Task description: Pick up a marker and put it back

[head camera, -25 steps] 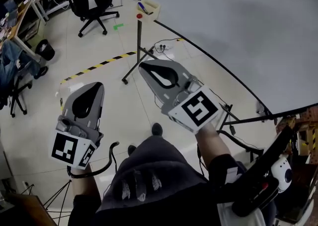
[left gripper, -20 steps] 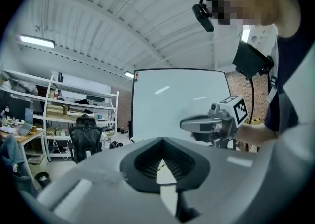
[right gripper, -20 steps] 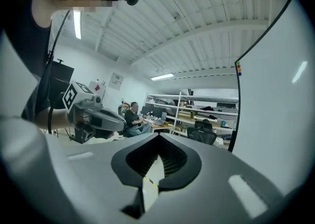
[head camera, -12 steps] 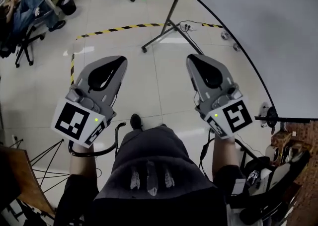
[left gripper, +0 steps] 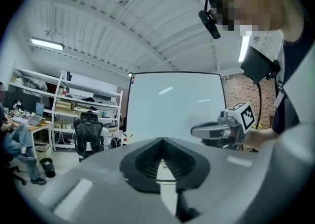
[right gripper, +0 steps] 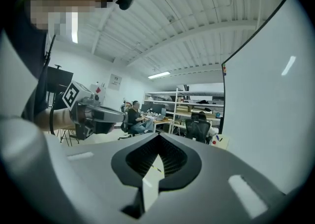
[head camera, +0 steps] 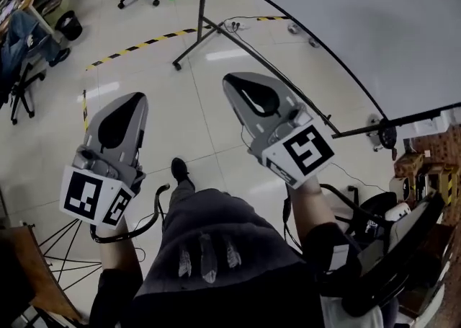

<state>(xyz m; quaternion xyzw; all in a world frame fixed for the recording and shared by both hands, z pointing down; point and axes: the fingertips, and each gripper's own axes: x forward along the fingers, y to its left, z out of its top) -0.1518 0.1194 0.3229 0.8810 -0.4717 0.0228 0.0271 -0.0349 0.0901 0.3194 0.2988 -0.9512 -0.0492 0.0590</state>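
Whiteboard (head camera: 360,16) ahead; left gripper (head camera: 135,100) and right gripper (head camera: 233,82) (both empty) with fingers together

Grey teardrop left tool (head camera: 135,97) and right tool (head camera: 230,78), black-white marker cubes (head camera: 303,152), dark shirt (head camera: 216,247)

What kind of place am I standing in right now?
Probably a lab or workshop office: a large whiteboard on a stand, shelving racks stacked with boxes, an office chair, and yellow-black hazard tape.
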